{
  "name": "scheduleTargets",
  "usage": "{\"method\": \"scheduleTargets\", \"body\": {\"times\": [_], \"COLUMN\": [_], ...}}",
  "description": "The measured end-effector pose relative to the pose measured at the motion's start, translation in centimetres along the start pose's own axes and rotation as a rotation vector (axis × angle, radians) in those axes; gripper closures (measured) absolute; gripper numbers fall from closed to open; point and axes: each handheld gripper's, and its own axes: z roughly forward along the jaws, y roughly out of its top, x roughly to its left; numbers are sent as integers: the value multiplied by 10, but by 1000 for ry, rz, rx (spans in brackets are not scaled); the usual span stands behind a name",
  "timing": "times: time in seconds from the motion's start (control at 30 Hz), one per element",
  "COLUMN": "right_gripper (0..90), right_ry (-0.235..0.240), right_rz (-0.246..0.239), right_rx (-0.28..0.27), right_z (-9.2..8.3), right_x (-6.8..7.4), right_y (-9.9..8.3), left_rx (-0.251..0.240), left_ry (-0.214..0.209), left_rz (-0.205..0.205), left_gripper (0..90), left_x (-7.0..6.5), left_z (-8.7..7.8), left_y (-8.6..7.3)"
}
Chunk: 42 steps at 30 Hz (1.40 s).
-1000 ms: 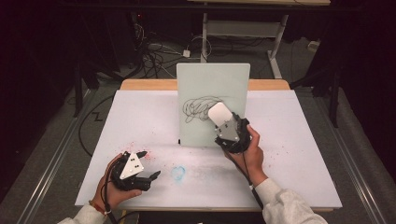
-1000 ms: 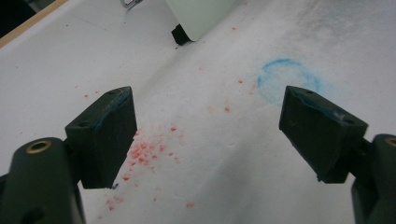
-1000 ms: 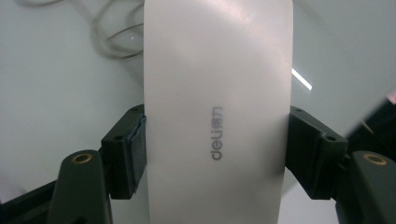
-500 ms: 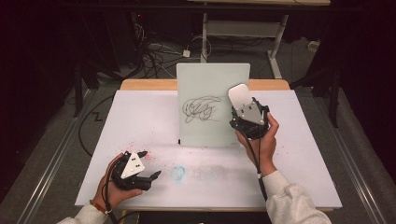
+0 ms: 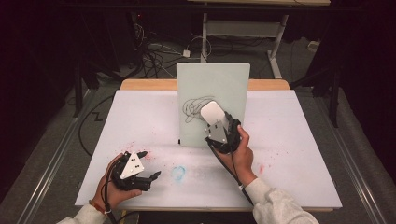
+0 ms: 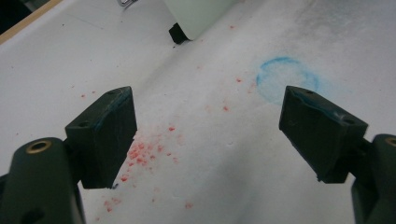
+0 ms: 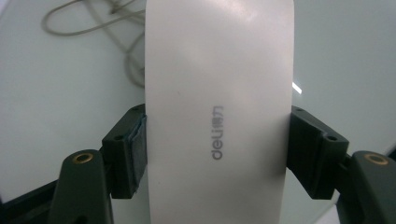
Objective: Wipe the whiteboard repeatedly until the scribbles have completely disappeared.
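White rounded plastic eraser block (image 5: 211, 112) sits centre frame, pressed against the black scribble (image 5: 194, 108) on the upright pale green board (image 5: 212, 79). Going left to right: left gripper (image 5: 148, 164) lower left, jaws apart with nothing between them, hand low by the white table sheet (image 5: 299, 140), pointing right. Right gripper (image 5: 219, 128) centre, clamped on the eraser, forearm rising from the lower right. Left gripper view adds a blue chalk ring (image 6: 287, 84) and red specks (image 6: 144, 151). Right gripper view adds grey "deli" lettering (image 7: 217, 133) on the eraser.
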Motion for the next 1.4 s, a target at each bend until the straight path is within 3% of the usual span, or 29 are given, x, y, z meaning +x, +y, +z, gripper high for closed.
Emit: {"method": "scheduleTargets", "body": {"times": [0.1,0.2,0.33,0.43,0.53,0.63,0.73,0.93,1.03,1.2,1.27,1.4], "right_gripper": [311,311,311,311,311,311,311,311,311,311,311,311], "right_ry": [31,29,64,32,-9,-13,-6,69,77,113,90,7], "right_rz": [-25,-43,-22,-7,42,66,32,-126,-139,-129,-120,-27], "right_rx": [4,2,2,2,2,2,7,27,24,27,25,17], "right_z": [-1,-1,-1,-1,-2,-2,-2,-3,-3,-3,-3,-2], "right_x": [13,20,13,4,-14,-22,-10,40,47,40,30,-6], "right_y": [-3,-5,-4,-3,-3,-4,-8,-19,-21,-18,-15,-10], "left_rx": [2,4,0,-5,-6,-8,-7,-7,-5,-9,-11,-12], "left_ry": [-1,-5,0,5,9,11,15,10,6,9,13,16], "left_rz": [2,3,-1,-1,-5,-11,-2,1,-1,-5,-7,-12], "left_gripper": [185,185,185,185,185,185,185,185,185,185,185,185], "left_x": [-1,-1,0,0,1,2,0,0,1,2,2,2], "left_z": [1,1,-1,-3,-4,-4,-3,-2,-2,-4,-5,-5], "left_y": [0,0,-1,-1,-2,-3,-1,0,-1,-2,-2,-3]}}
